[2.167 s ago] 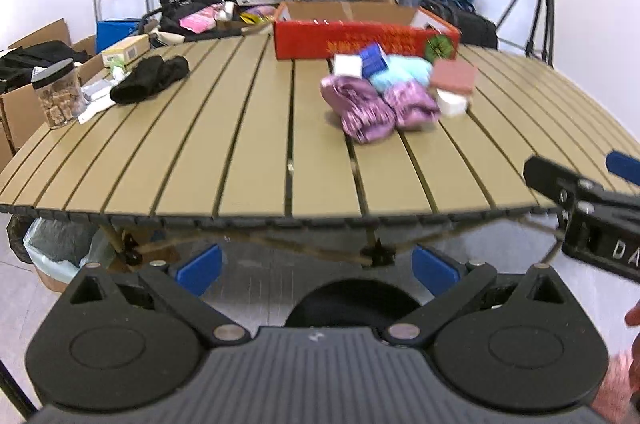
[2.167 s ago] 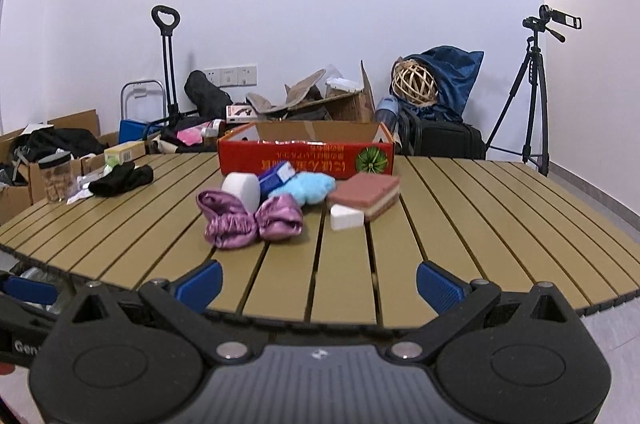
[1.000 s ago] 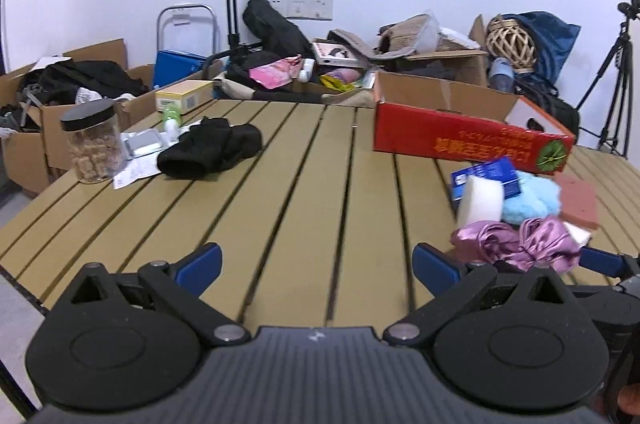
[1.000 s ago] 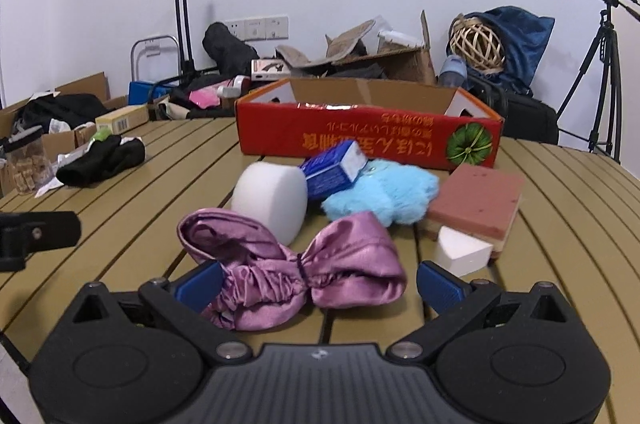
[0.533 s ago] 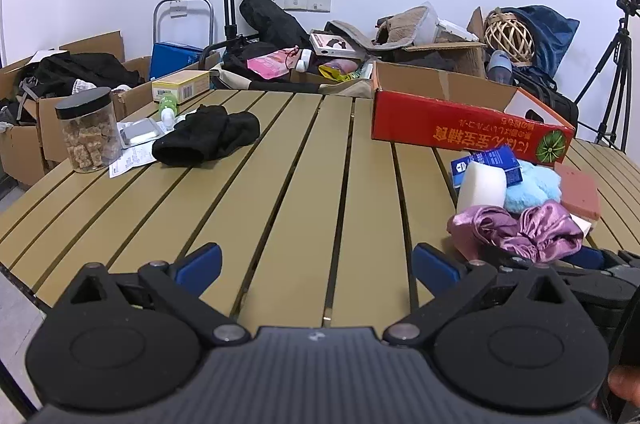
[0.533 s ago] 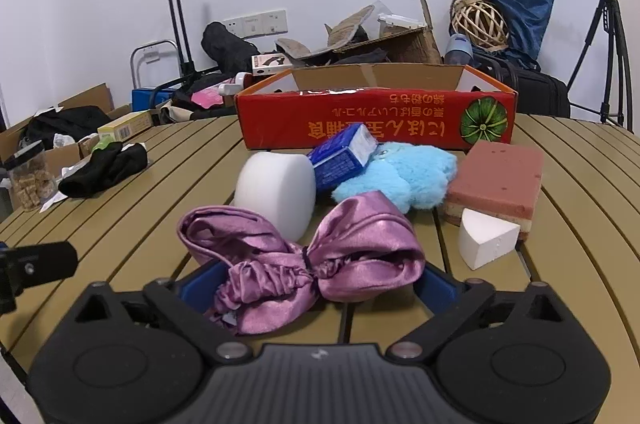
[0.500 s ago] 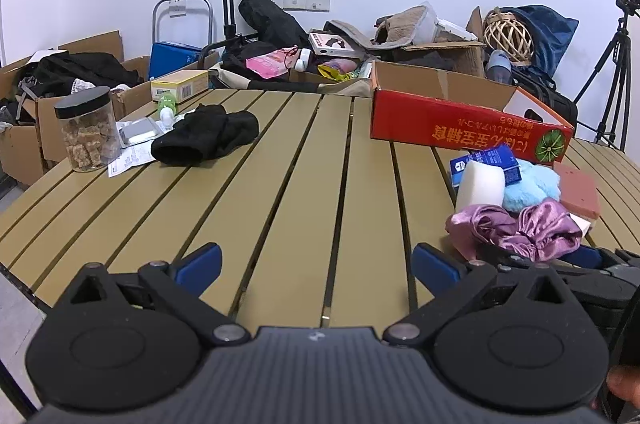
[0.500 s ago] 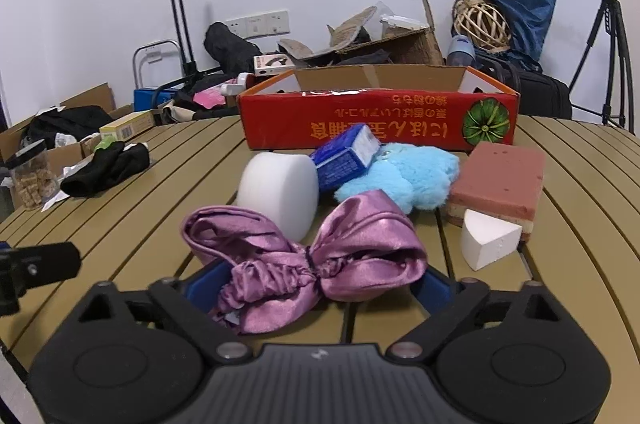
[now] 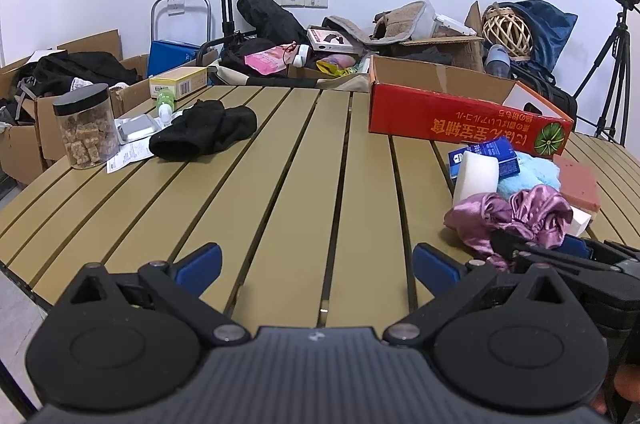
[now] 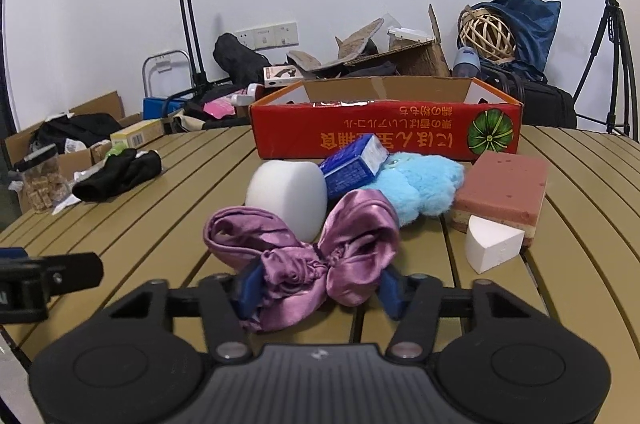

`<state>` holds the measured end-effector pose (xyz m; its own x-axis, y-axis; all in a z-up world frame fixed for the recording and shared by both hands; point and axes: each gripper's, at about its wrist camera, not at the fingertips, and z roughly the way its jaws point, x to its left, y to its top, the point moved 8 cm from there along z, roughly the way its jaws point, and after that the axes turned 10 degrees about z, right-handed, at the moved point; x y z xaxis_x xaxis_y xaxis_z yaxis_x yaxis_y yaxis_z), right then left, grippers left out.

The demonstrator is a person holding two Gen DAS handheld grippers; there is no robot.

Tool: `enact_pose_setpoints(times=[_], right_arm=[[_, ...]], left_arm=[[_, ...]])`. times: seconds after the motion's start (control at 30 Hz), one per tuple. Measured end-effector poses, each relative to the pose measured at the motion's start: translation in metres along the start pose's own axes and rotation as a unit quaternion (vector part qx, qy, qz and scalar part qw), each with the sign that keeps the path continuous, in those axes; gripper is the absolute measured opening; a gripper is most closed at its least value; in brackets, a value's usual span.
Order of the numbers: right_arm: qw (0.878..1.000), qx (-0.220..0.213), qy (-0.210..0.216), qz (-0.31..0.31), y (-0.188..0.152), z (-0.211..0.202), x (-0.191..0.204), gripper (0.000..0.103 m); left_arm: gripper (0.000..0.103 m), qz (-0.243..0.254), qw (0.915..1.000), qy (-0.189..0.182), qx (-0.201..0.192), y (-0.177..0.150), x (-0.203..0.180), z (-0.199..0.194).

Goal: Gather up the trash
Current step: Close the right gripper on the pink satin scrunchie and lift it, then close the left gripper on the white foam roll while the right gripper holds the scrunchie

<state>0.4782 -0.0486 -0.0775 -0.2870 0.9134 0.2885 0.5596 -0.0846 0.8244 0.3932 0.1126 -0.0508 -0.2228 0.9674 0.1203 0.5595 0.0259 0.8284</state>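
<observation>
My right gripper has just been closing and now pinches the purple satin scrunchie near the table's front edge; I should squeeze its gathered middle firmly. My left gripper stays spread, empty.

Black plastic grippers w/ blue finger pads (silver pivot screws, ribbed housing).

The red cardboard box shows its outer wall only, so its contents stay hidden, and the print on the blue carton is too small to read. In the left wrist view the tripod is cut off by the right edge, and the right gripper, lower right, is partly hidden behind the left gripper's frame.
</observation>
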Motion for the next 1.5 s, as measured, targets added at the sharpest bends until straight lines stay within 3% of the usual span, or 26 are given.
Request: enact_pose_setpoints(times=[0.1,0.2,0.6,1.1,1.5], right_arm=[[1.000,-0.010,0.007,0.005,0.002,-0.006,-0.001,0.031],[1.000,-0.021,0.013,0.007,0.005,-0.011,-0.002,0.025],[0.998,-0.059,0.014,0.027,0.016,-0.035,-0.021,0.024],[0.990,-0.114,-0.023,0.083,0.042,-0.078,-0.094,0.024],[0.982,-0.135,-0.061,0.114,0.045,-0.101,-0.154,0.024]], left_arm=[[0.103,0.001,1.0000,0.000,0.000,0.000,0.000,0.000],[0.103,0.001,1.0000,0.001,0.000,0.000,-0.001,0.000],[0.103,0.003,0.9999,-0.011,-0.007,0.007,-0.015,0.002],[0.103,0.029,0.9984,-0.042,-0.022,0.032,-0.070,0.017],[0.103,0.046,0.9971,-0.056,-0.023,0.049,-0.103,0.053]])
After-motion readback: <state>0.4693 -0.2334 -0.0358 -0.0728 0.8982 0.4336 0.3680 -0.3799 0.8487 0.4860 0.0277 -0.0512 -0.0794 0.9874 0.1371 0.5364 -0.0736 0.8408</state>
